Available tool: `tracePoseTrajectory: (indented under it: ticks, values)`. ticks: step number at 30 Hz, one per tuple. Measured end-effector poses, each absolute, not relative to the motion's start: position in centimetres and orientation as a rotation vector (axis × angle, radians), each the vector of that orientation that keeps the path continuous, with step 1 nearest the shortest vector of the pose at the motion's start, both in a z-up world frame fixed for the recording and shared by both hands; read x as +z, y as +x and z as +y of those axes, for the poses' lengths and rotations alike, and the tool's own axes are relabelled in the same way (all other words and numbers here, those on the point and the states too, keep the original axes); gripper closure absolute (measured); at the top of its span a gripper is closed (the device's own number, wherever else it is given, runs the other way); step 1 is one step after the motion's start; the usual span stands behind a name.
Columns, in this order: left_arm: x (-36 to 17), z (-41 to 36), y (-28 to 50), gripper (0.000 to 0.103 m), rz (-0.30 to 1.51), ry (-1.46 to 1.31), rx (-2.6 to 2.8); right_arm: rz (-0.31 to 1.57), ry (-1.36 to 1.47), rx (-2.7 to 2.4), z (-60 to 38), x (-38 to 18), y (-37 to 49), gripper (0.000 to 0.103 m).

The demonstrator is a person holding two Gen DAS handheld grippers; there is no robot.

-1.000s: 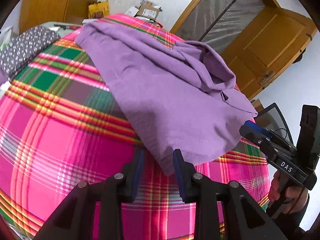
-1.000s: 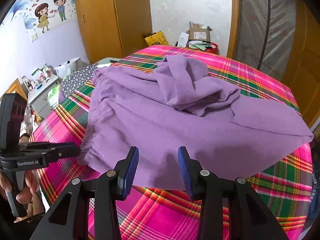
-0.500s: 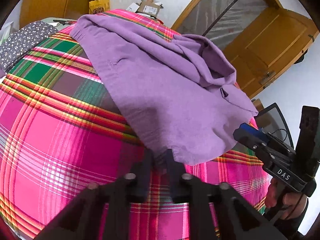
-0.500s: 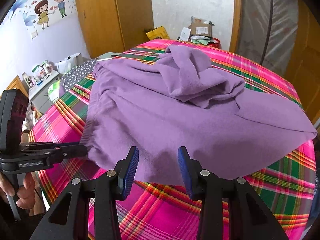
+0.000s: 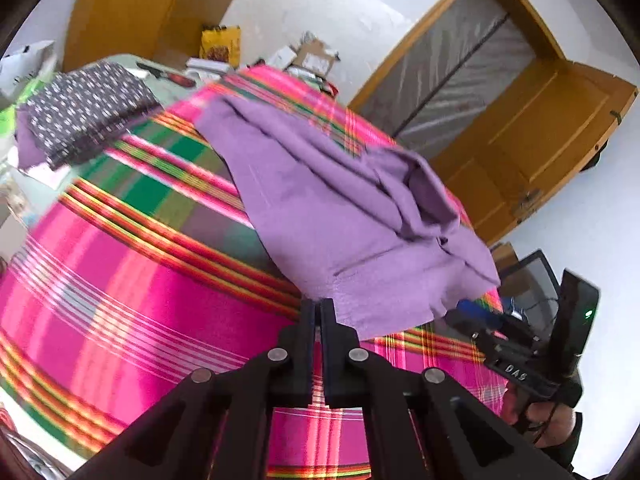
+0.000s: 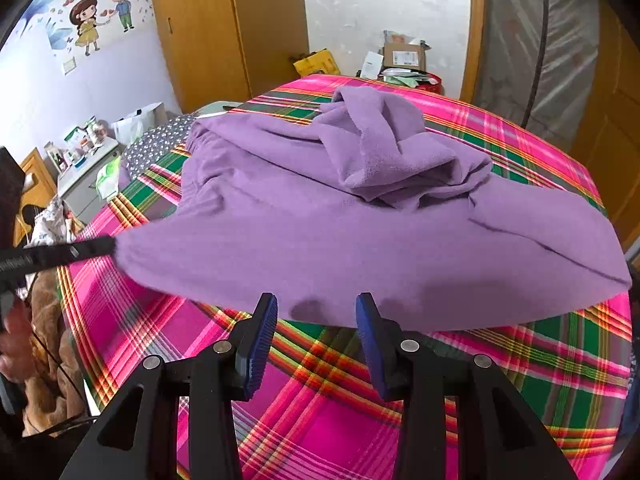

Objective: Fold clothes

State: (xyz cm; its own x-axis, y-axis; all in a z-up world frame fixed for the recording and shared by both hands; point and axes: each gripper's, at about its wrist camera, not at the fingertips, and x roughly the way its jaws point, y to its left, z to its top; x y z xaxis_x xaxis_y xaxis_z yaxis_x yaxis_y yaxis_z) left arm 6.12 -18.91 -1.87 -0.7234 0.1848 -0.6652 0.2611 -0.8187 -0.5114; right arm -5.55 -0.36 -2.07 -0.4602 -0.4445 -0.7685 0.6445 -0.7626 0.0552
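A purple fleece garment [image 5: 344, 216] lies rumpled on a round table with a pink plaid cloth [image 5: 140, 292]. My left gripper [image 5: 318, 308] is shut on the garment's near corner, and that corner is raised off the cloth. In the right wrist view the same gripper [image 6: 96, 247] pinches the garment [image 6: 320, 232] at its left corner, pulling the edge taut. My right gripper [image 6: 316, 314] stands open just short of the near hem, with nothing between its fingers. It also shows in the left wrist view as the right gripper [image 5: 476, 318] by the garment's other corner.
A dark dotted cloth [image 5: 88, 112] lies folded past the table's far left edge. Cardboard boxes [image 6: 404, 58] and a yellow bag [image 6: 318, 63] sit on the floor behind. Wooden doors [image 5: 532, 144] and a wardrobe [image 6: 224, 24] ring the room. A person's hand [image 5: 536, 420] holds the right gripper.
My left gripper closed on the garment's near corner, then rose and drew back with it, lifting that edge off the table. The right gripper stayed where it was, still open.
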Motion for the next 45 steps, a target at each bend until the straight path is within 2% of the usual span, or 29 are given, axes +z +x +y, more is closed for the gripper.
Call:
tracePoseTrajectory:
  ticks: [2, 6, 11, 21, 27, 29, 30, 31, 35, 40, 45]
  values:
    - [-1.1, -19.9, 6.9, 0.103, 0.875, 1.106, -2.698, 0.325, 1.065, -2.213, -0.5, -2.1, -5.5, 0.061]
    - [-1.2, -21.5, 7.6, 0.103, 0.957, 1.124, -2.7, 0.372, 1.027, -2.166, -1.1, -2.3, -5.2, 0.061]
    - [-2.5, -19.1, 6.8, 0.103, 0.974, 1.239, -2.746, 0.455, 0.998, -2.081, -1.9, -3.4, -4.4, 0.061]
    - [-5.5, -16.7, 5.4, 0.101, 1.003, 1.411, -2.728, 0.796, 0.811, -1.893, -5.9, -6.0, -0.2, 0.061]
    - [-5.9, -17.9, 5.8, 0.1, 1.044, 1.384, -2.69, 0.897, 0.692, -1.884, -8.1, -6.3, -0.1, 0.061]
    - [-5.9, -18.0, 5.8, 0.1, 1.052, 1.375, -2.687, 0.89, 0.67, -1.871, -8.7, -6.1, -0.3, 0.073]
    - [-5.9, -18.0, 5.8, 0.1, 1.055, 1.371, -2.688, 0.88, 0.657, -1.865, -9.0, -6.0, -0.4, 0.091]
    - [-5.8, -18.0, 5.7, 0.1, 1.061, 1.367, -2.694, 0.866, 0.646, -1.865, -8.9, -5.7, -0.5, 0.097]
    - [-5.4, -17.8, 5.7, 0.099, 1.091, 1.345, -2.736, 0.741, 0.638, -1.923, -8.9, -4.1, -2.0, 0.097]
    - [-5.1, -17.4, 5.1, 0.074, 1.19, 1.321, -2.778, 0.551, 0.73, -2.014, -8.4, -2.7, -5.4, 0.097]
    - [-5.2, -16.9, 3.7, 0.068, 1.311, 1.291, -2.79, 0.479, 0.787, -2.035, -7.8, -2.7, -6.4, 0.097]
